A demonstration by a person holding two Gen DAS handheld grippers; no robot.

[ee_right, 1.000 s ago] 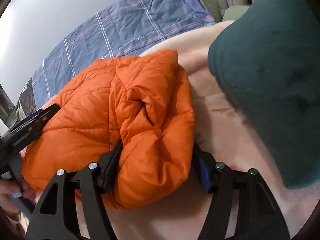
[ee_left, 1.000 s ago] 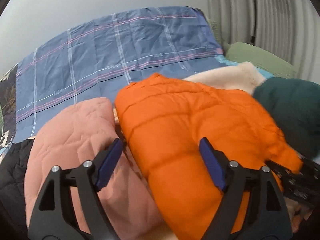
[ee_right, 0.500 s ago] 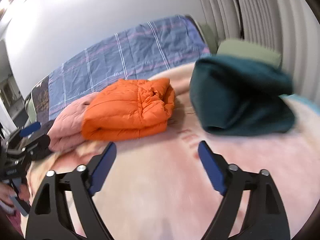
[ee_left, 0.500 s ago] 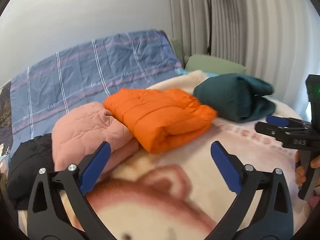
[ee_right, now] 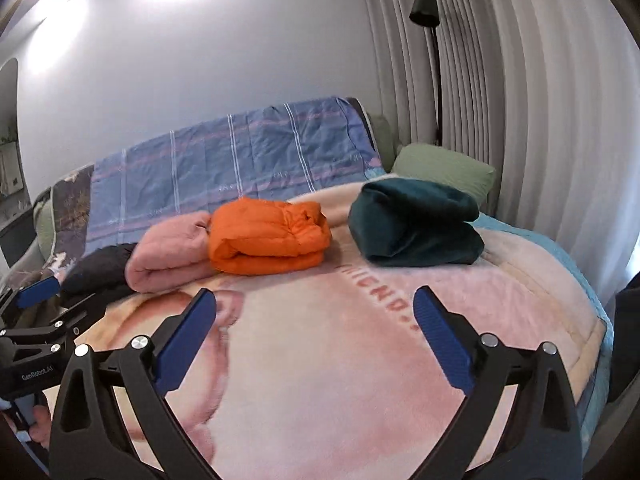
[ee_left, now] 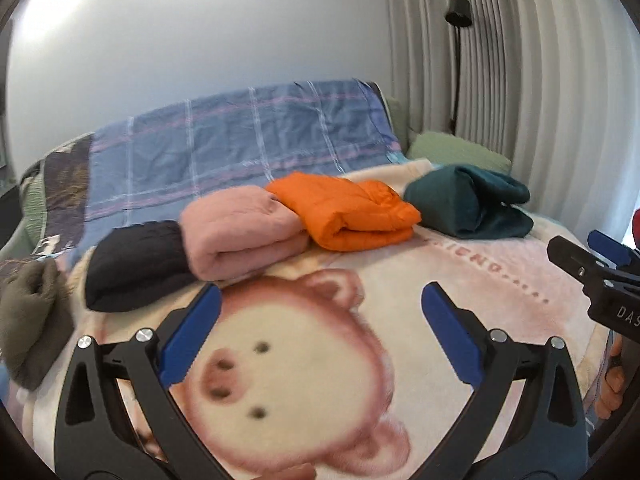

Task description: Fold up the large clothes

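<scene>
- Row of folded clothes along the far part of the bed's pink blanket point(ee_left: 500, 280), left to right: olive garment point(ee_left: 28, 320) at left edge, black jacket point(ee_left: 136, 264), pink jacket point(ee_left: 240, 236), orange jacket point(ee_left: 352, 216), teal garment point(ee_left: 468, 204) toward far right corner.
- Orange jacket overlaps the pink one; long axis runs roughly across the bed.
- Left gripper point(ee_left: 320, 336): jaws wide, nothing between, over the near blanket.
- Right gripper point(ee_right: 316, 332): jaws have just been opening, now wide, empty.
- All piles lie ahead of both grippers, well apart; no unfolded garment in view, so the next pick can't be told.
</scene>
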